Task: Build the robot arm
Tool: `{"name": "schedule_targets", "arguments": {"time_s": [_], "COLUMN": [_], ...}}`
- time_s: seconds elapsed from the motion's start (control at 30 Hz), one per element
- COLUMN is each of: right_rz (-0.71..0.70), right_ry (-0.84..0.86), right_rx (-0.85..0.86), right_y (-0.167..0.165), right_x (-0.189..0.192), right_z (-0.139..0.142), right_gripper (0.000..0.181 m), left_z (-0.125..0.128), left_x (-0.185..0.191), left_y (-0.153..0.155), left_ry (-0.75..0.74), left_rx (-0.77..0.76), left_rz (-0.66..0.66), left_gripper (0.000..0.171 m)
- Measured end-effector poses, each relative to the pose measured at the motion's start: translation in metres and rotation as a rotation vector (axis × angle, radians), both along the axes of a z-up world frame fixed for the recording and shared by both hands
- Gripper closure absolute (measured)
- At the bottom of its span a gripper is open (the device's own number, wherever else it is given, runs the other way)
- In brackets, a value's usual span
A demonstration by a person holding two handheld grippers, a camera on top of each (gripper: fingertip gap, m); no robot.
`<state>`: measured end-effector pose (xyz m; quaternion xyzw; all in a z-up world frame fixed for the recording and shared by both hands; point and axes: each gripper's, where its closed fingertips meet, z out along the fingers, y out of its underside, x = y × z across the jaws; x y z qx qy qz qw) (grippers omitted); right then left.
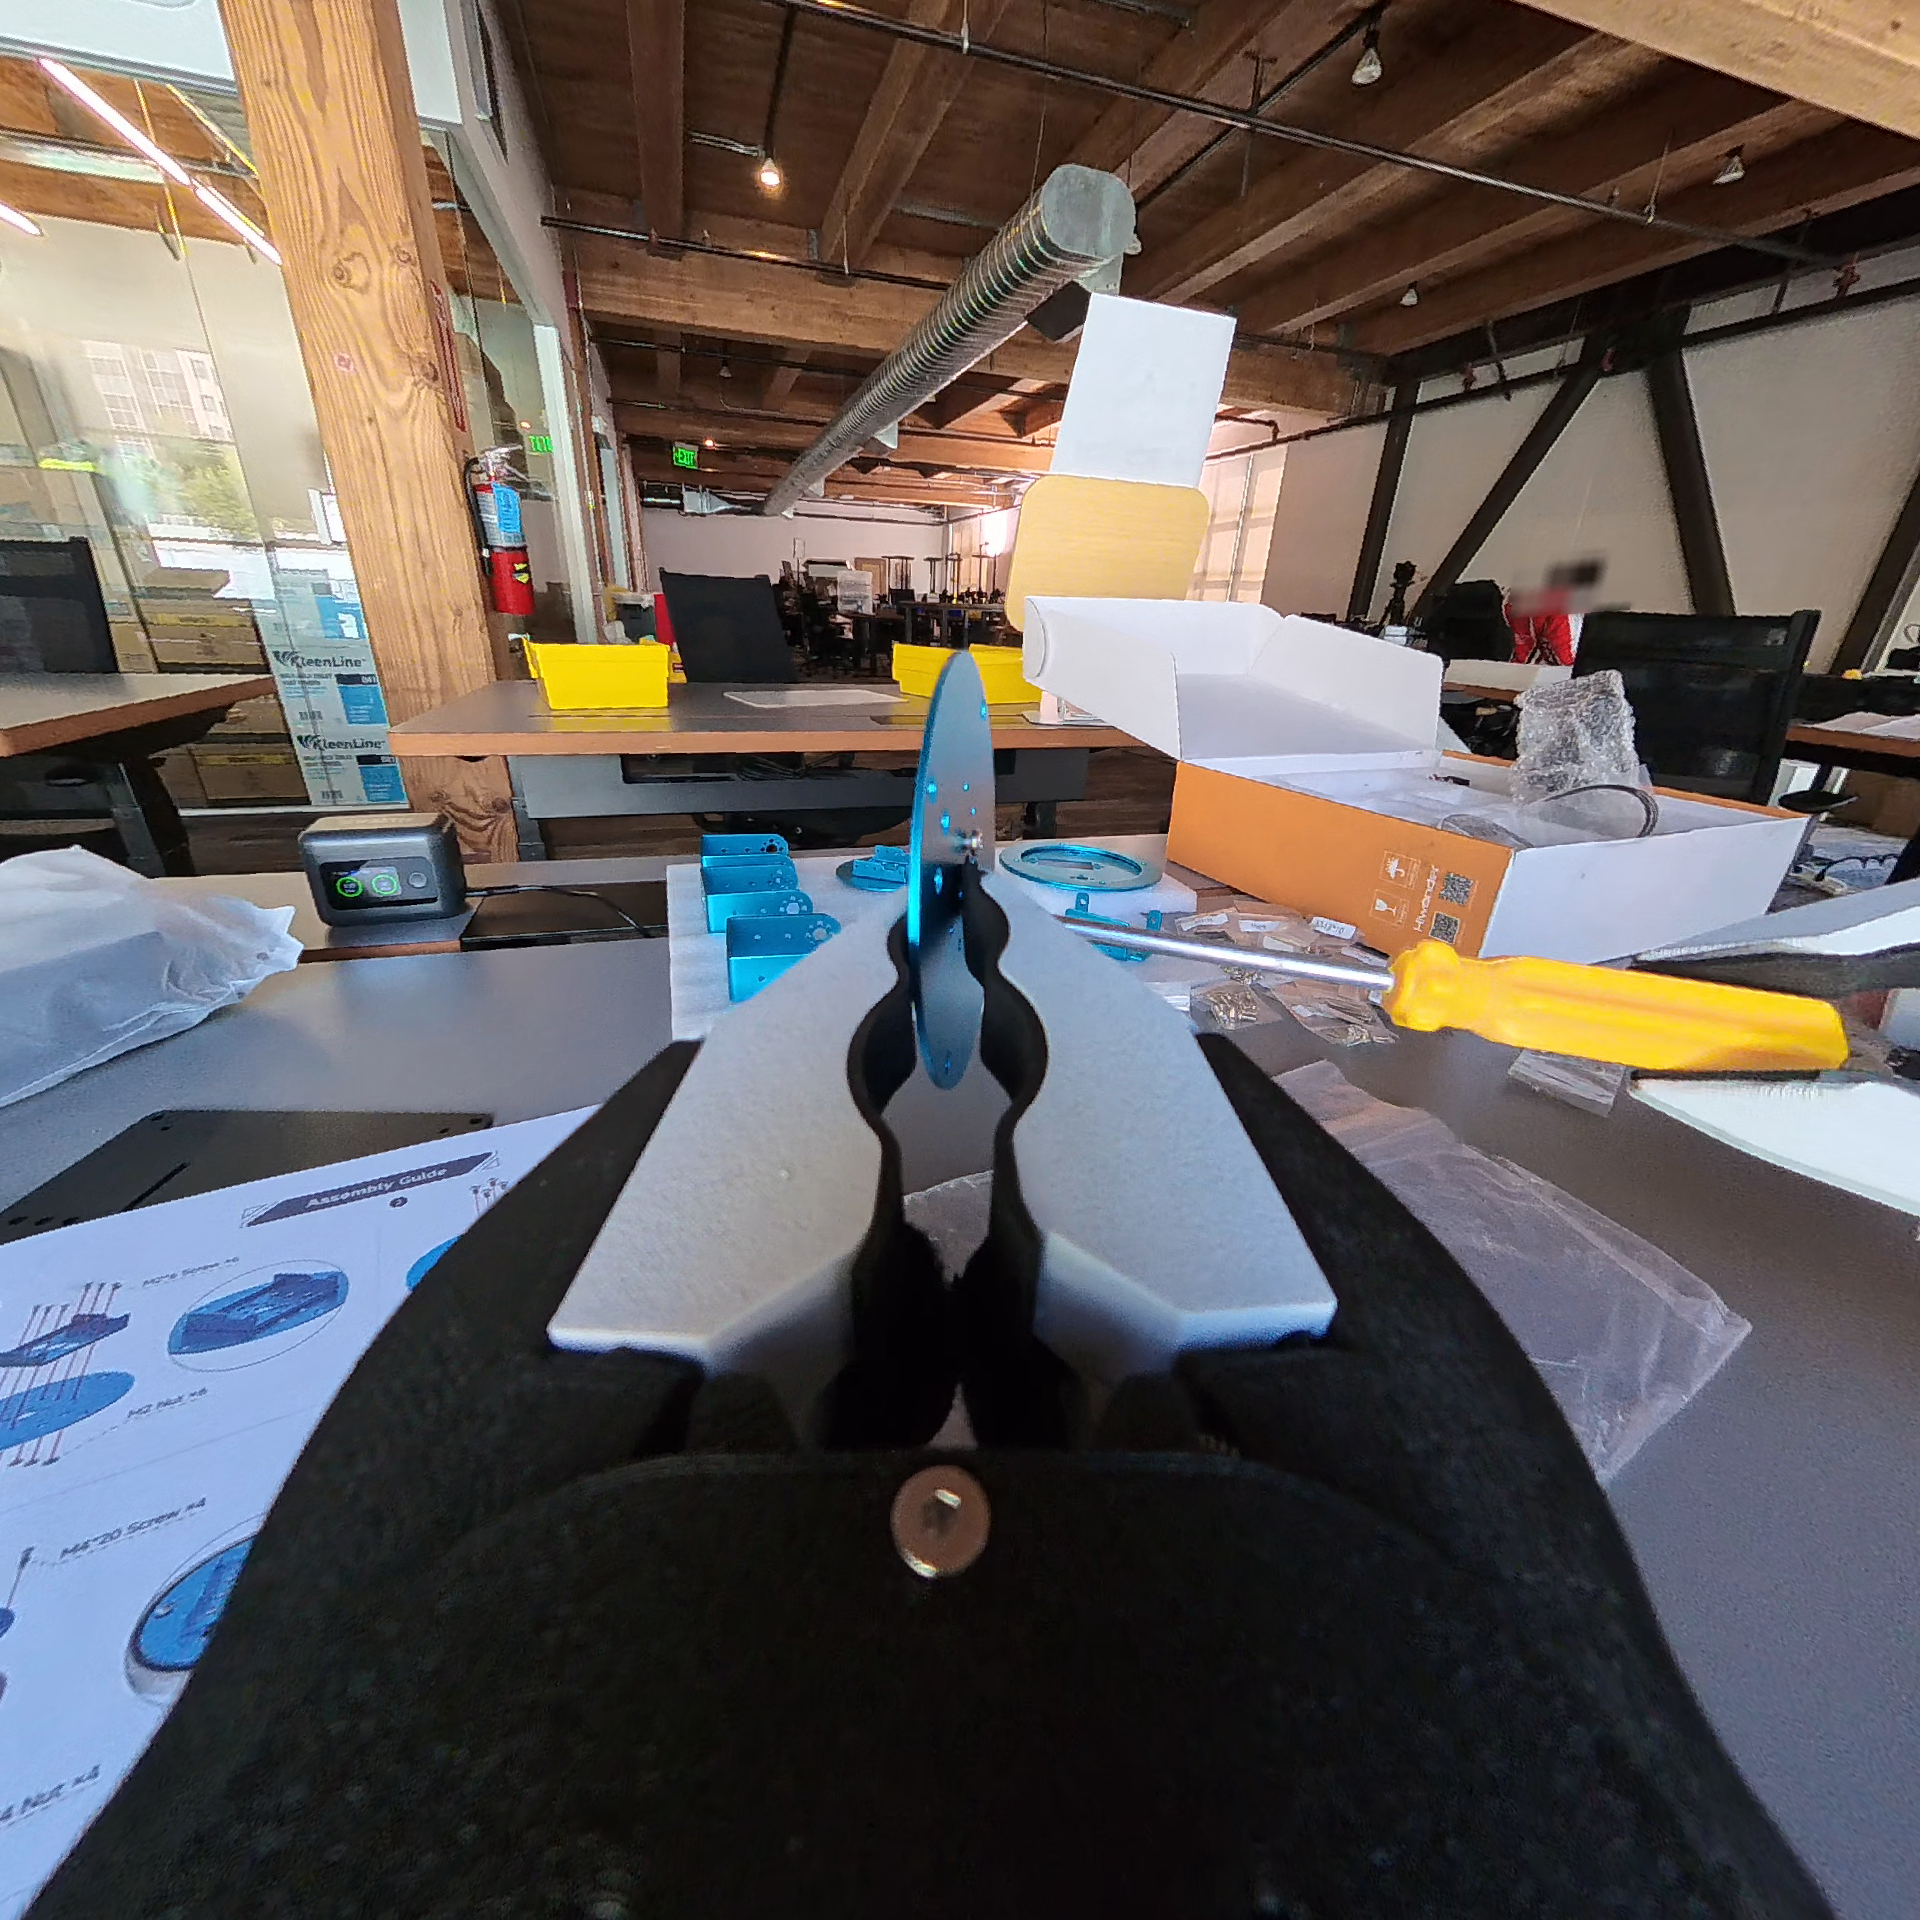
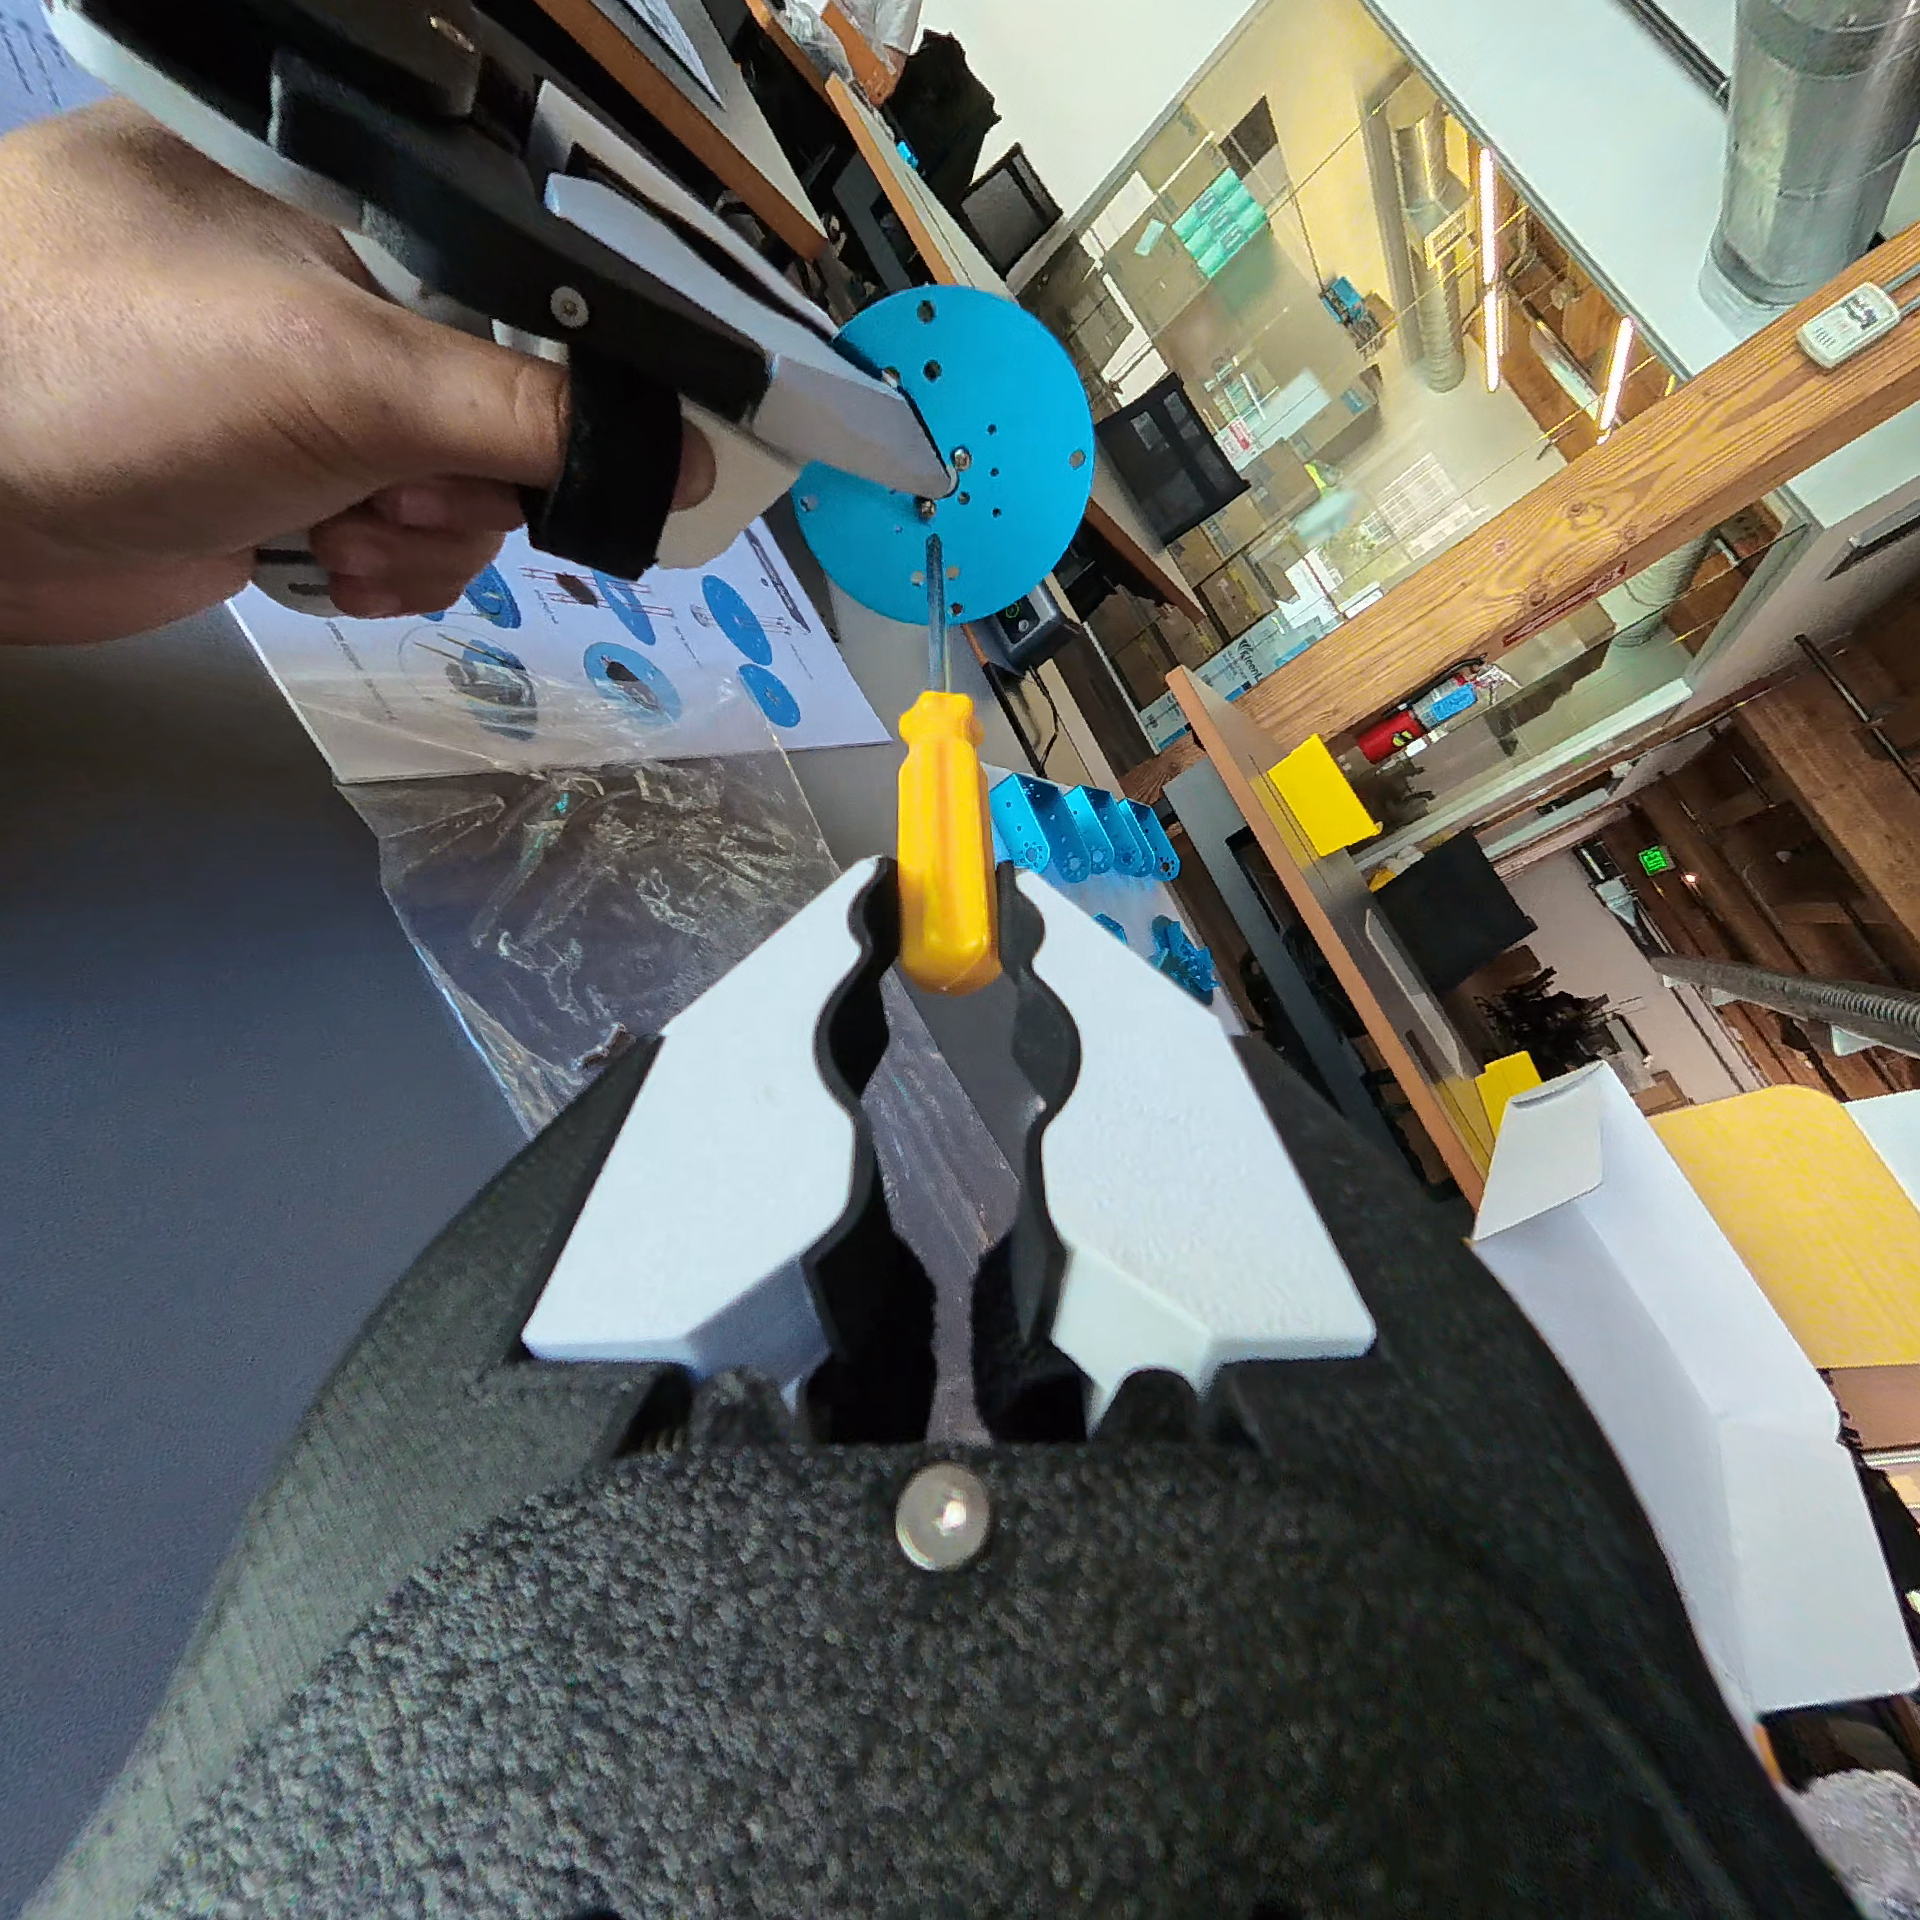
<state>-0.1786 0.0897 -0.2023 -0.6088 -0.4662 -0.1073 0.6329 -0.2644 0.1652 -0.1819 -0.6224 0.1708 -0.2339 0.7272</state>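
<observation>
On the left, the left gripper [image 1: 948,904] had its jaws clenched on a blue metal disc [image 1: 948,883], held edge-on and upright above the grey table [image 1: 436,1029]. An assembly sheet [image 1: 156,1382] lay at the near left of the table, with blue brackets [image 1: 764,904] on white foam behind the disc. To the right, the right gripper [image 2: 940,914] had its jaws clamped on the butt of a yellow-handled screwdriver [image 2: 940,831], whose shaft reached toward a small screw [image 2: 925,507] near the disc's centre. An open orange and white box [image 1: 1455,862] stood at the far right.

The disc was pinched only by its thin edge, so pressure from the screwdriver could probably twist or tip it in the jaws. The handle was gripped near its end alone, so the tip might skid off the screw head and scratch the disc, or knock the screw loose.

The left wrist view showed the disc only as a thin sliver, hiding its face. The right wrist view showed the full round face with its many holes, 2 small screws, and a person's hand [image 2: 208,395] holding the left gripper.
</observation>
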Motion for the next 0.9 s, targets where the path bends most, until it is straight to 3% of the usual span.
{"name": "schedule_targets", "arguments": {"time_s": [0.9], "right_rz": [0.006], "right_ry": [0.010], "right_rx": [-0.023], "right_y": [-0.0012], "right_x": [-0.0006], "right_z": [-0.0004], "right_gripper": [0.163], "left_z": [-0.0043], "left_x": [0.0060], "left_y": [0.0014], "left_ry": [0.048], "left_rx": [-0.007], "left_rz": [0.002], "left_gripper": [0.167]}}
